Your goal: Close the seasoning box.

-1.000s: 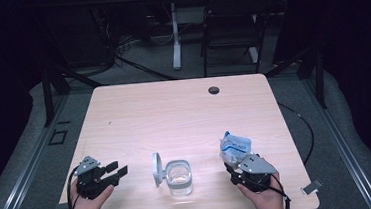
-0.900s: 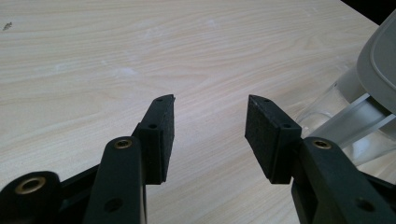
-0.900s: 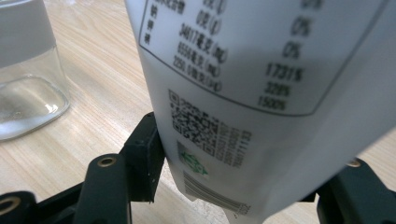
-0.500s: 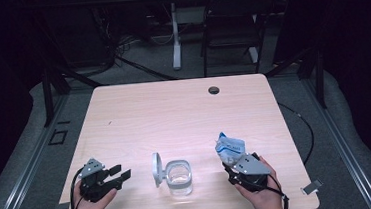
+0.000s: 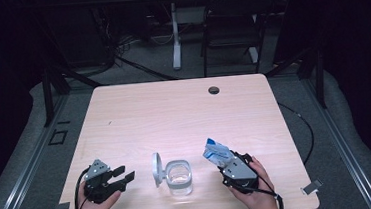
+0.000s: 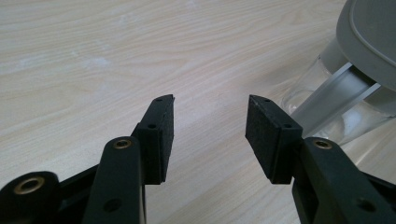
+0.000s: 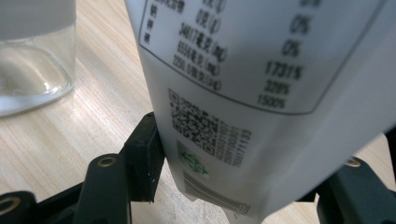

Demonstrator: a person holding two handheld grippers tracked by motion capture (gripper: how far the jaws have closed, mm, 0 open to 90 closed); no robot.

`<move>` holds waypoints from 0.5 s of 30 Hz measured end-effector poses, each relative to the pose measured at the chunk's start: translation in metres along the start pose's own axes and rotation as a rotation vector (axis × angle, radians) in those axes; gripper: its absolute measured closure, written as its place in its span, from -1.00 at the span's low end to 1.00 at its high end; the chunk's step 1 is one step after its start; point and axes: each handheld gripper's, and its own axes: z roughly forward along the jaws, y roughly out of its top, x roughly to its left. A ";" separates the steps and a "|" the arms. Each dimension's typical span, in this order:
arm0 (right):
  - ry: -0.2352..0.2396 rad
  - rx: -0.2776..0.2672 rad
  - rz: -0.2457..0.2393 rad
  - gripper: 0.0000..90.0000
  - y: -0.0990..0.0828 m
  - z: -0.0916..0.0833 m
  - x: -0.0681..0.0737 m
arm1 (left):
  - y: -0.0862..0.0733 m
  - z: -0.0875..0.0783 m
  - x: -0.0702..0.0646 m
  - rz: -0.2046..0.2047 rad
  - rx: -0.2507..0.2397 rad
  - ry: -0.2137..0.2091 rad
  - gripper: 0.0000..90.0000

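Two grippers are seen at the lower edge of the high view, one at each side of a clear glass jar. The left gripper, at lower left, is held with its jaws spread and nothing between them; in its own view the jar is seen at the upper right, just beyond the jaw tips. The right gripper, at lower right, is clamped on a white and blue packet, just right of the jar. The jar's grey lid is stood open at its left side on the wooden table.
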 end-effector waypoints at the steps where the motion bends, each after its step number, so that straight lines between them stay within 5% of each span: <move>1: -0.001 0.004 -0.010 -0.11 0.000 0.000 0.001 | 0.000 0.000 0.000 0.001 0.001 0.001 0.16; 15: 0.029 0.042 -0.127 -0.11 0.008 0.004 0.005 | 0.000 -0.001 0.002 -0.009 -0.002 0.006 0.16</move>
